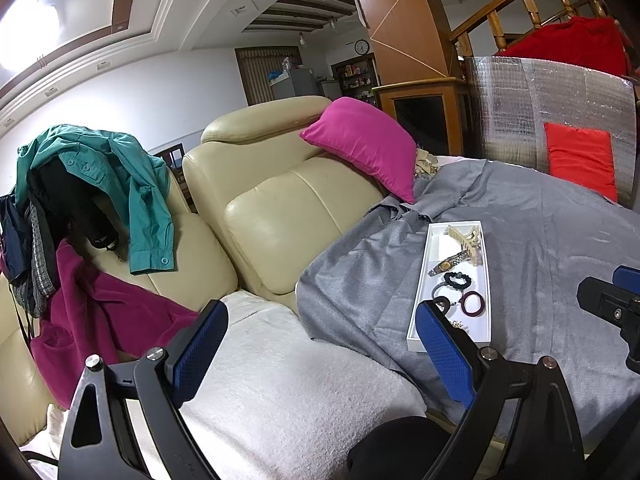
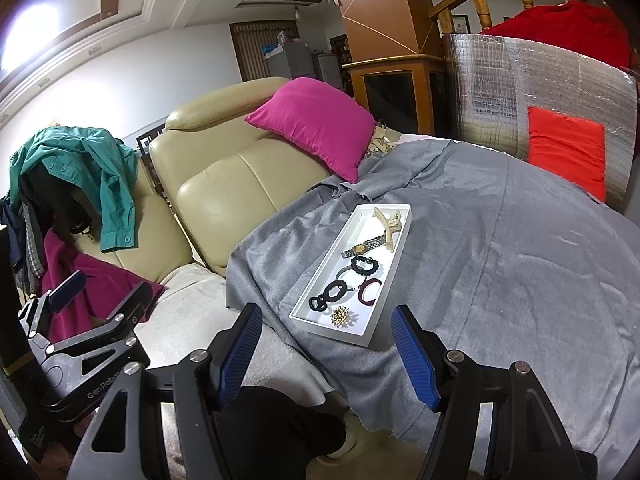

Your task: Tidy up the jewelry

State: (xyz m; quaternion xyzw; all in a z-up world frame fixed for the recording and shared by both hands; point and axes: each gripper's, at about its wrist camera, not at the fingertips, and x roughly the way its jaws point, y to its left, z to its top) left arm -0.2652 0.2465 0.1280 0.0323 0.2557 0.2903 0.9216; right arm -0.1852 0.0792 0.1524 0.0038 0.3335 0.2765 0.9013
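Note:
A long white tray point(image 2: 394, 264) point(image 1: 421, 292) lies on a grey cloth point(image 2: 500, 280). In it are a cream hair claw point(image 2: 389, 224), a gold and silver watch point(image 2: 362, 247), a black scrunchie point(image 2: 364, 265), a maroon hair ring point(image 2: 369, 292), a black looped hair tie point(image 2: 327, 295) and a gold brooch point(image 2: 341, 315). My right gripper point(image 2: 326, 334) stands open just short of the tray's near end, with nothing between its fingers. My left gripper point(image 1: 322, 332) is open over the white towel point(image 1: 280, 380), left of the tray, holding nothing.
A cream leather sofa point(image 1: 276, 208) carries a magenta cushion point(image 1: 364, 144), a teal shirt point(image 1: 132, 184) and a magenta garment point(image 1: 104, 316). A silver foil panel point(image 2: 520, 92) with a red cushion point(image 2: 566, 152) stands at the right. A dark-clothed knee point(image 2: 276, 432) sits below the grippers.

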